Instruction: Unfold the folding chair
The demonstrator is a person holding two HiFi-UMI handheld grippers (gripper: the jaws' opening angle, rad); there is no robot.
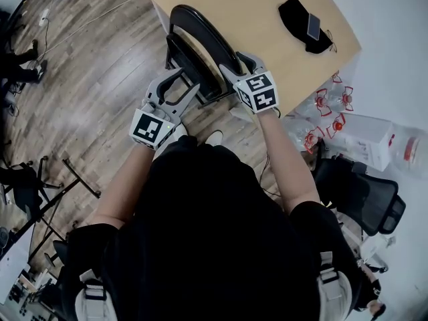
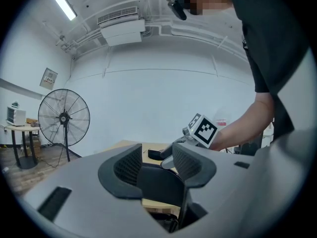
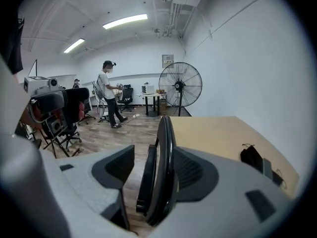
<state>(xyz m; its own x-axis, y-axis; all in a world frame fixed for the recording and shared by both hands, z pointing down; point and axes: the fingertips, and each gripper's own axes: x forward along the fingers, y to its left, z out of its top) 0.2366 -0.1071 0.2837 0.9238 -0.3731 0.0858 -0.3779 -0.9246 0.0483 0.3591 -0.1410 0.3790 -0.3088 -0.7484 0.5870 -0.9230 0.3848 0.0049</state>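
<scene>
A black pouch (image 1: 294, 15) lies on the wooden table (image 1: 254, 19); a pedestal fan (image 3: 180, 86) stands by the white wall (image 3: 237, 58).

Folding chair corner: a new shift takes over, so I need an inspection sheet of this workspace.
Surface: wooden table, mostly bare; wood-plank floor.
Job's things: folding chair, folded, standing beside the table.
Clutter: black pouch with phone on the table; clear bags of red parts and white box by the wall.
Grippers: left claw shut on the chair's black panel; right claw open, straddling the chair's frame.
Cables: thin cable across the floor.
Surroundings: pedestal fan, person walking, office chair.
</scene>
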